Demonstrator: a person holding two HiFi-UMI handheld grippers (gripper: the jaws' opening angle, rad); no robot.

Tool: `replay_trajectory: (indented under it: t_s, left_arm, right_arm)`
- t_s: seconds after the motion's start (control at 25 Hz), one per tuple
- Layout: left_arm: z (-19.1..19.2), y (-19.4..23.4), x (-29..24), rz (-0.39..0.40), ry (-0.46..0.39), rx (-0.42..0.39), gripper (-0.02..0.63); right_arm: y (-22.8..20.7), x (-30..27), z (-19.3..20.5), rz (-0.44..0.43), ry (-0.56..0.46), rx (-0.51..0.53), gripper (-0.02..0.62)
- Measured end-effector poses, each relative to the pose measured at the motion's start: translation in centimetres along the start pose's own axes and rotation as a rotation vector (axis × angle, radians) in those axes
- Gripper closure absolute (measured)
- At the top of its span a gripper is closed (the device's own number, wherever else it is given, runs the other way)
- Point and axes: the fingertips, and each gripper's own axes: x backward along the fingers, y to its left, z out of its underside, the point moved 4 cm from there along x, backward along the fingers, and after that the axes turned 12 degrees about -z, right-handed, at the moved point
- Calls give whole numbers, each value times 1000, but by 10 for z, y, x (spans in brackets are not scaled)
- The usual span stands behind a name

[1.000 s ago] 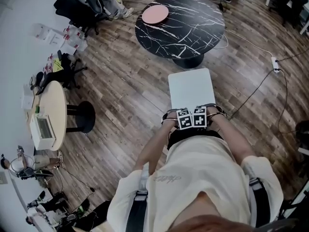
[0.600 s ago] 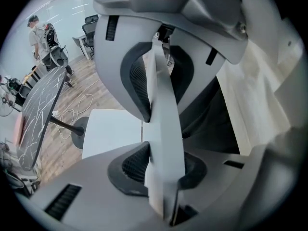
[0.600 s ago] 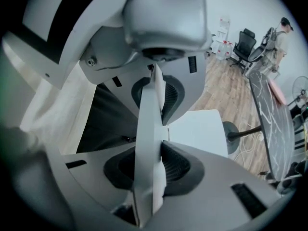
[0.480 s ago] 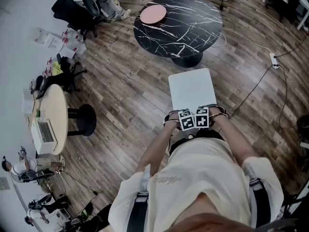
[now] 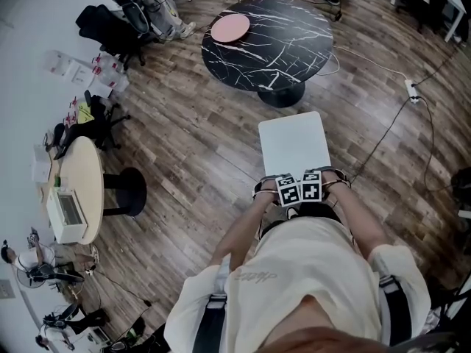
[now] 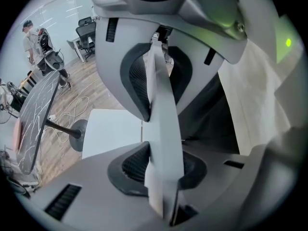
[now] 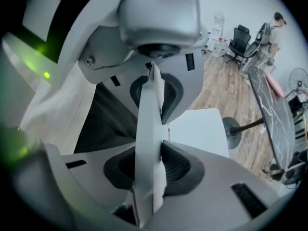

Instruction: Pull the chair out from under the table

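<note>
Both arms reach down in front of the body. The left tool (image 6: 161,134) points steeply down, clamped on the thin back of the white chair (image 5: 293,144). The right tool (image 7: 149,138), just beside it, grips the same edge. The seat lies just beyond them, well clear of the black table (image 5: 268,31).

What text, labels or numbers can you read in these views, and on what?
Nothing is legible in any view.
Script print on the person's cream shirt: too blurred to read.
Papers and packets by the white wall: too small to read.
Cubes on the left gripper and right gripper: square black-and-white patterns, no letters.
White square-seated chair: no marking seen.
</note>
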Motion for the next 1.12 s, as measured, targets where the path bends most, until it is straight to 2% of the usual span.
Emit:
replay_trajectory:
  t_s: [0.16, 0.36, 0.64, 0.88, 1.12]
  left_arm:
    - [0, -20, -2, 18, -2, -9, 512]
    - [1, -21, -1, 10, -5, -3, 511]
    - [5, -23, -4, 1, -43, 32, 511]
    - [4, -14, 7, -40, -68, -4, 489]
    - [4, -14, 33, -121, -84, -34, 454]
  right_arm:
    - [17, -10, 4, -12, 1, -15, 497]
    - [19, -11, 3, -3, -13, -27, 497]
    - [20, -14, 4, 63, -62, -111, 485]
    - [20, 8, 9, 169, -86, -135, 464]
    - [36, 39, 22, 198, -216, -189, 474]
